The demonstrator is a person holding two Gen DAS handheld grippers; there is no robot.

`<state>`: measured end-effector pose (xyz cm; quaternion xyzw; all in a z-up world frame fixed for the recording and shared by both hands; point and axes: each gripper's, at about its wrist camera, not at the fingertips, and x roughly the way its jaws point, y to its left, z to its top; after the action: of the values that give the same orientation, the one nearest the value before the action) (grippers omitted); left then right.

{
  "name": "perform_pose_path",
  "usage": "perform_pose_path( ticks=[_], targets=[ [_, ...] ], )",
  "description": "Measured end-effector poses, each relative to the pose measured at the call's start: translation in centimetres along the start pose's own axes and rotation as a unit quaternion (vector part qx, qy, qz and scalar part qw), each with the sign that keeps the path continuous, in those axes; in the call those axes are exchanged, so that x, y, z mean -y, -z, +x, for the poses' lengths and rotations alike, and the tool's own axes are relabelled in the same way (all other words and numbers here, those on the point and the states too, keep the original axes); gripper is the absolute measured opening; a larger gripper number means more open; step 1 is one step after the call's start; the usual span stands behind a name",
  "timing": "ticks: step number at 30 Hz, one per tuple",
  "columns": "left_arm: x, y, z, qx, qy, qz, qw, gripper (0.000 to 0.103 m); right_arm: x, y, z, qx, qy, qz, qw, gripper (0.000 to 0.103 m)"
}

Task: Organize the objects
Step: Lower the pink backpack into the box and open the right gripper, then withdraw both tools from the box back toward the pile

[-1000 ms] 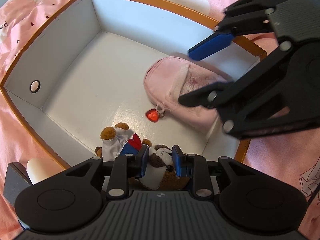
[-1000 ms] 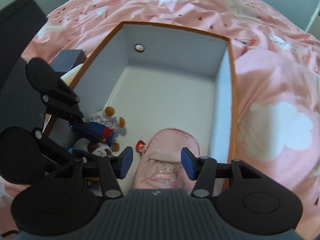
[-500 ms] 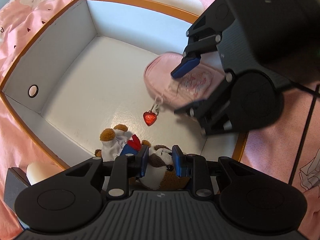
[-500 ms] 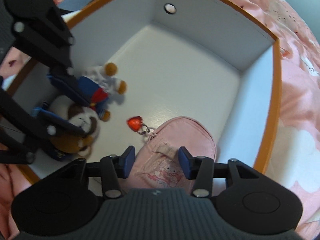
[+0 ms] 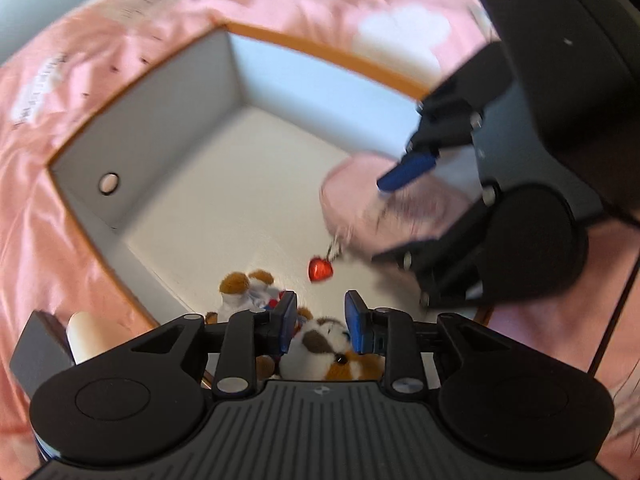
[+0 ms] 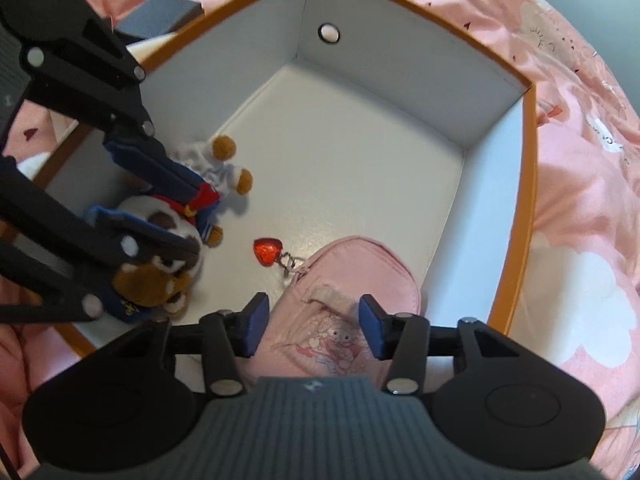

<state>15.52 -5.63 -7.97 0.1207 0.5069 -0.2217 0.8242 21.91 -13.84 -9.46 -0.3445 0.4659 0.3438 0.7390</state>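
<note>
Inside orange-rimmed box [image 6: 524, 184]: left gripper [image 5: 318, 320] clamps plush dog [image 6: 160, 256]; right gripper [image 6: 312, 324], reopening, straddles pink pouch [image 6: 360, 264].

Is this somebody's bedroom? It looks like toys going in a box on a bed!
Probably a bedroom, likely a child's. The orange-rimmed white cardboard box sits on a soft pink bedspread printed with white clouds, and inside lie a brown-and-white plush dog in a sailor outfit and a small pink fabric backpack with a red heart charm.

Fuzzy plush dog [image 6: 160, 264], soft pink cloth pouch [image 6: 352, 276].
</note>
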Motion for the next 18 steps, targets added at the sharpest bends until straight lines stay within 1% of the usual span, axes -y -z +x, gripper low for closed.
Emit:
perform_pose_path(
  ticks=[2, 5, 6, 7, 10, 14, 18],
  targets=[
    [0.5, 0.1, -1.0, 0.021, -0.012, -0.013, 0.9996, 0.035, -0.2, 0.0, -1.0, 0.012, -0.002, 0.008, 1.000, 0.054],
    [1.1, 0.4, -2.9, 0.057, -0.041, -0.016, 0.9974, 0.038, -1.0, 0.1, -2.6, 0.031, 0.012, 0.014, 0.999, 0.057],
    [1.3, 0.6, -3.5, 0.068, -0.047, -0.018, 0.9965, 0.039, -1.2, 0.2, -3.2, 0.036, 0.015, 0.017, 0.999, 0.059],
    [1.3, 0.7, -4.1, 0.077, -0.052, -0.022, 0.9954, 0.039, -1.2, 1.0, -3.7, 0.044, 0.017, 0.021, 0.999, 0.059],
    [1.5, 1.4, -5.9, 0.100, -0.062, -0.036, 0.9924, 0.040, -2.3, 1.0, -5.6, 0.068, 0.020, 0.040, 0.997, 0.059],
    [1.0, 2.6, -8.0, 0.125, -0.060, -0.066, 0.9882, 0.040, -3.4, 2.0, -7.7, 0.118, 0.024, 0.073, 0.990, 0.059],
    [0.3, 3.6, -9.1, 0.135, -0.049, -0.090, 0.9855, 0.041, -5.1, 2.3, -9.0, 0.161, 0.021, 0.098, 0.982, 0.059]
  ],
)
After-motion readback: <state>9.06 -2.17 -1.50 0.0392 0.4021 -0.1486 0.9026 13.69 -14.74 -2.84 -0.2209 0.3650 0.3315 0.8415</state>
